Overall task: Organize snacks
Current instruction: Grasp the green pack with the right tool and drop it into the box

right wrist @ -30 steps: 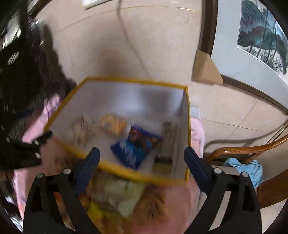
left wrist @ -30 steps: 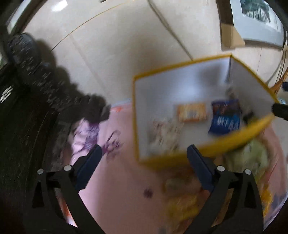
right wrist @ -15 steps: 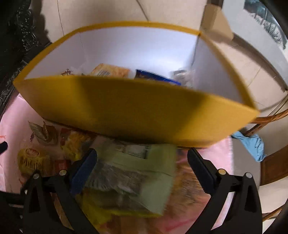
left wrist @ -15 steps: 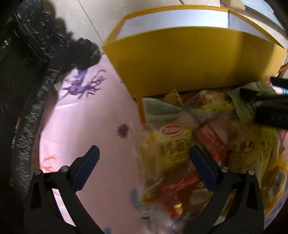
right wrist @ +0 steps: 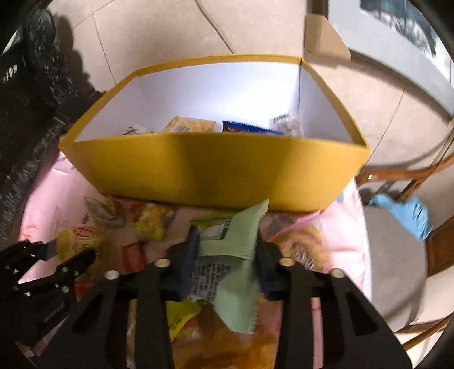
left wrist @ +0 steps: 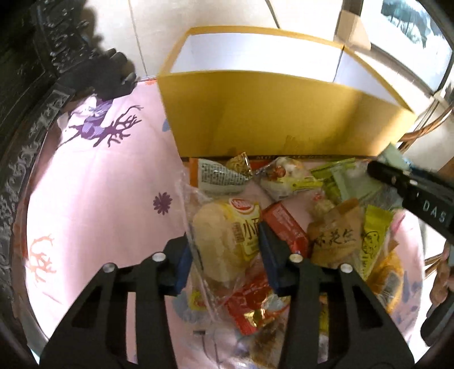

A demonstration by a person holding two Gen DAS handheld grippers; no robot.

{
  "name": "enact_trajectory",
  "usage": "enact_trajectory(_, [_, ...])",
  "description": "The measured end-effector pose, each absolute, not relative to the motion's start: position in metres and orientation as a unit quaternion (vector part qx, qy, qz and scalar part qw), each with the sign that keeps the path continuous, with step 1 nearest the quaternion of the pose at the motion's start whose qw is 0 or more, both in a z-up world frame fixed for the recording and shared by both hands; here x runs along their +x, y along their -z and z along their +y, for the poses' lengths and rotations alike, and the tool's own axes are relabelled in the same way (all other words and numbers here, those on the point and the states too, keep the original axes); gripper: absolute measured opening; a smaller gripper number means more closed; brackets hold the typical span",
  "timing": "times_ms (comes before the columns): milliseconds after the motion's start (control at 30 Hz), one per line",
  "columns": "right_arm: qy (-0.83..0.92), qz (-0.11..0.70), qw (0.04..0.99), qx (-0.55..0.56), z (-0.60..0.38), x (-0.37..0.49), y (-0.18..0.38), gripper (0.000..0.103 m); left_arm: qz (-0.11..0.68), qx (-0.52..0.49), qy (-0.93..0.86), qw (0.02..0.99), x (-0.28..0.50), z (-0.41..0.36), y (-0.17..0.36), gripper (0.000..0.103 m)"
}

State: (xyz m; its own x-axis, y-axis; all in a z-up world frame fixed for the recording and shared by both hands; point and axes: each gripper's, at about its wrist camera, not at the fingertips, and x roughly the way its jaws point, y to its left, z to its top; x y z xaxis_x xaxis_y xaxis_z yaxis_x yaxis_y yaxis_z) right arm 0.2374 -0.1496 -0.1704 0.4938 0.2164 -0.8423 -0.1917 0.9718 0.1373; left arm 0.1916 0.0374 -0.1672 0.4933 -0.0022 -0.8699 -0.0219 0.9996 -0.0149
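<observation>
Snack pile (left wrist: 283, 227) before box (left wrist: 269, 113), on tablecloth (left wrist: 99, 184)

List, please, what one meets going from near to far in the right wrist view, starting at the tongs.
Right tongs, closing on the pale green packet → yellow box front wall → blue snack packet inside the box → tiled floor.

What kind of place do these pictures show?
Probably a room in a home. A round table under a pink patterned cloth holds loose snack packets, a wooden chair stands beside it, and a framed picture leans on the tiled floor.
</observation>
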Motion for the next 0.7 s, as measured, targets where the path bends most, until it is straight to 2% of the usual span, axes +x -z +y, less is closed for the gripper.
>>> enact_trajectory(133, [-0.134,0.493,0.852,0.116,-0.17,0.227,0.163,0.025,0.48,-0.038,-0.006,0.877,0.178,0.046,0.146,0.037])
enact_trajectory(233, [-0.146,0.473,0.855,0.153,-0.182,0.215,0.139,0.006,0.46,-0.064,0.001,0.885,0.171,0.054,0.123,0.035])
enact_trajectory(367, [-0.16,0.447,0.871,0.128,-0.18,0.21,0.107,0.005,0.42,-0.061,0.011,0.906,0.166,0.053,0.091,0.034])
enact_trajectory(400, [-0.162,0.455,0.869,0.109,-0.176,0.216,0.107,0.014,0.416,-0.051,0.004,0.908,0.165,0.052,0.086,0.034])
enact_trajectory(433, [-0.156,0.457,0.872,0.088,-0.173,0.215,0.11,0.034,0.415,-0.054,0.008,0.908,0.163,0.053,0.084,0.034])
enact_trajectory(467, [-0.144,0.462,0.874,0.043,-0.166,0.217,0.117,0.087,0.415,-0.067,0.016,0.907,0.161,0.056,0.084,0.034])
enact_trajectory(500, [-0.127,0.459,0.879,0.018,-0.165,0.217,0.123,0.102,0.418,-0.073,0.013,0.905,0.161,0.057,0.085,0.034])
enact_trajectory(600, [-0.06,0.486,0.871,-0.038,-0.164,0.218,0.15,0.102,0.428,-0.061,-0.003,0.902,0.159,0.061,0.093,0.034])
enact_trajectory(700, [-0.048,0.477,0.875,-0.074,-0.143,0.207,0.166,0.102,0.439,-0.072,-0.01,0.896,0.162,0.066,0.1,0.034])
